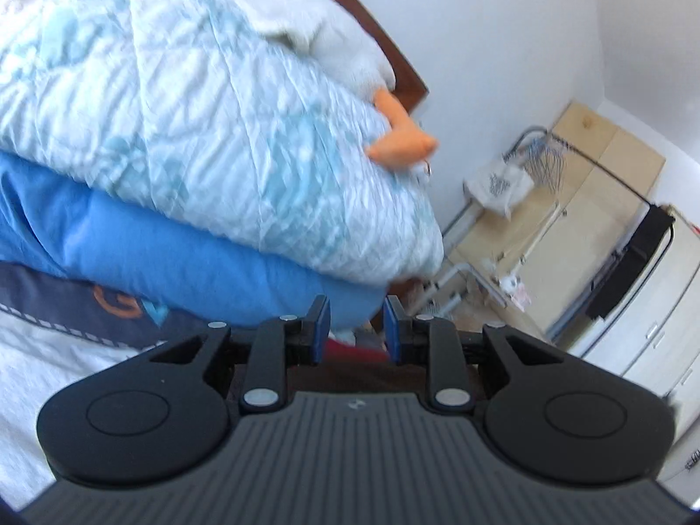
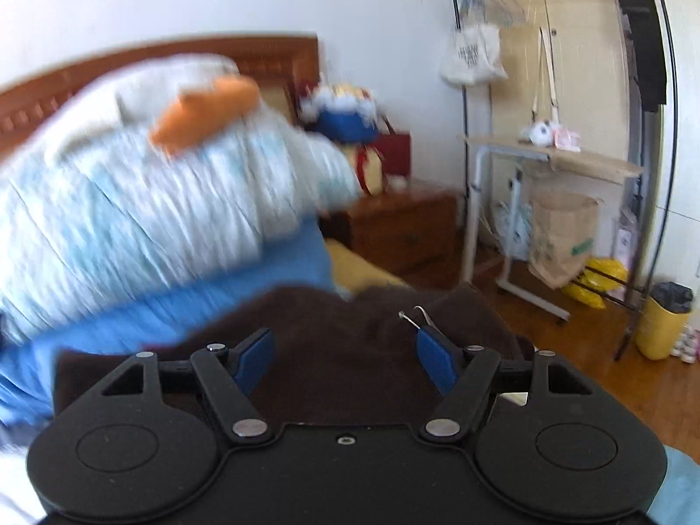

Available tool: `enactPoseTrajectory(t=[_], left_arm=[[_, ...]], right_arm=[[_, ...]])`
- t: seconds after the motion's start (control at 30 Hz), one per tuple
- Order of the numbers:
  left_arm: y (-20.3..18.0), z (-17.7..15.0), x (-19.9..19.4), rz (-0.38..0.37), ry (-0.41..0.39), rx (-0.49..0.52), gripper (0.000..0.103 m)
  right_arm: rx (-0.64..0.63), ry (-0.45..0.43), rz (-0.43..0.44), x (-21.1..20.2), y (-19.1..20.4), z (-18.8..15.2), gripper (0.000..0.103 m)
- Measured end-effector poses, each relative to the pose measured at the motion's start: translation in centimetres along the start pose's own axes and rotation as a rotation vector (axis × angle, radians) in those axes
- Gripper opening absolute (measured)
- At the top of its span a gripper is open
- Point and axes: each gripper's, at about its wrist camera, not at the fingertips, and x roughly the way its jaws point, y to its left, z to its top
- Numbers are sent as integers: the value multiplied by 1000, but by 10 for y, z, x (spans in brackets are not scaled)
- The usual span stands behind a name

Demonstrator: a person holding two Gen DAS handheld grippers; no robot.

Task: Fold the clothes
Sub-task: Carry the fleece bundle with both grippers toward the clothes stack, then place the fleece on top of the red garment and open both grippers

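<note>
Fuzzy dk-brown garment point(image 2: 350, 350) under open right hand-held gripper point(image 2: 345, 354).

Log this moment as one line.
left tool: narrow gap, nothing visibly gripped | right tool: open, above brown garment | quilt piled on bed

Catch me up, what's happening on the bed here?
A person is working at a bed with a handheld gripper in each hand, folding clothes. The right gripper is open over a dark brown garment with nothing pinched; a small metal hook shows by its right finger. The left gripper has its jaws set narrow with a gap between the pads, holding nothing visible. Behind both sits a piled light blue quilt on blue bedding. Both views are motion-blurred.
</note>
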Motion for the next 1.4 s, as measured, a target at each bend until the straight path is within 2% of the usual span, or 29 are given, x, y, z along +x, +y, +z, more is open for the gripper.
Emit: enactPoseTrajectory(t=[0.03,0.1,0.13,0.17,0.27,0.4,0.5,0.57,0.6,0.63,0.77,0.83,1.0,1.13,1.3,1.4], left_arm=[[3,-2,5,-21,26,-8,24],[11,-13,28,-83,148,-54,24],[15,-20,39,-90,202,-75,24],[17,-29,49,-63,240,-81,24],[10,-43,63,-1,293,1,24],[-4,-41,59,69,319,91,25],[-26,-34,48,115,317,204,28],[-41,-27,36,120,293,249,45],[-48,-25,28,114,285,266,55],[-55,-22,21,104,281,283,61],[-82,-16,-6,42,302,333,69],[-94,-16,-19,5,303,349,80],[-120,-28,-25,26,366,443,83],[-130,-41,-47,34,405,496,84],[-127,-51,-80,110,430,460,90],[-117,-61,-107,54,450,419,90]], right_arm=[[11,12,-7,6,-3,-5,78],[52,22,-10,16,-10,-13,80],[83,22,0,18,-14,-16,80],[101,24,5,21,-18,-17,80],[147,31,17,31,-27,-22,81],[94,22,-7,26,-18,-23,82],[159,37,-91,0,-13,-21,82],[292,42,-135,-31,-15,-27,82],[336,39,-129,-47,-16,-33,82],[376,37,-125,-62,-16,-39,82],[398,59,-134,-108,-20,-60,82],[354,88,-144,-126,-21,-65,82],[208,55,-229,-172,-11,-70,82],[209,62,-237,-198,-10,-76,82],[207,79,-244,-229,-4,-86,82],[200,64,-287,-250,5,-96,82]])
